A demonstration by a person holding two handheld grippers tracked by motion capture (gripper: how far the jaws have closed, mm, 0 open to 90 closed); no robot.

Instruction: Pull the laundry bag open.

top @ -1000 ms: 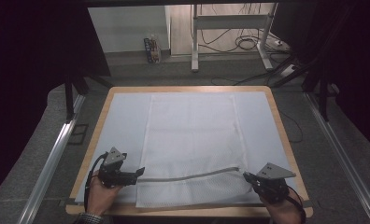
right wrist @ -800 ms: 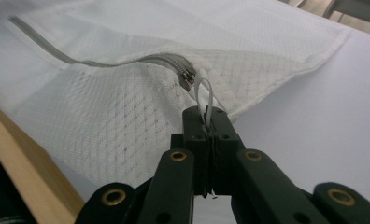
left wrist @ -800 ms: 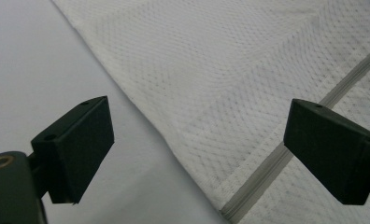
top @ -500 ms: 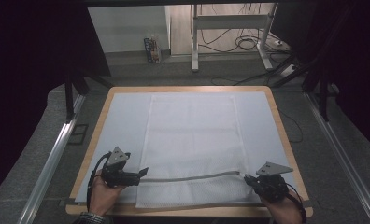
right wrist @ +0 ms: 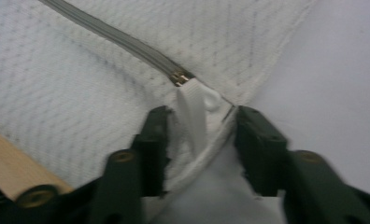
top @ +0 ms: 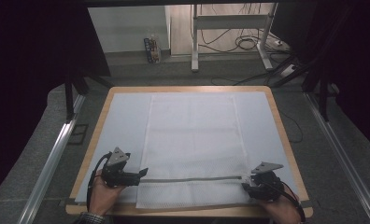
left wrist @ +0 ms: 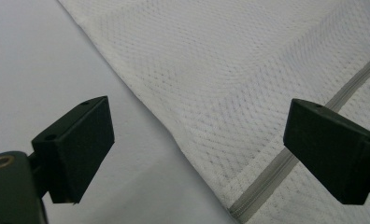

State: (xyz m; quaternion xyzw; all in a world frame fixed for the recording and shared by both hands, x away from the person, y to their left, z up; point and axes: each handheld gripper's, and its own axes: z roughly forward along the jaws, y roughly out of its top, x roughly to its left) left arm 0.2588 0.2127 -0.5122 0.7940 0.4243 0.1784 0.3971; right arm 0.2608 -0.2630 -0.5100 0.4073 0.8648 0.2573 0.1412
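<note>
White mesh-cloth bag point(top: 192, 140) — matt, grey zip point(top: 192, 179), wooden table point(top: 281, 126)

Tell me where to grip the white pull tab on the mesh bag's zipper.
Pinch the white pull tab across its flat faces, near the free end. Come from the bag's right edge: it trails that way from the slider, already between the right tongs.

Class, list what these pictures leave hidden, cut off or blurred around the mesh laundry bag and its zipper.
- Zipper slider: right gripper view, blurred, its shape unclear.
- Mesh laundry bag: left gripper view, cut off by the frame edges.
- Right tool: high view, too small to read its jaw gap.
</note>
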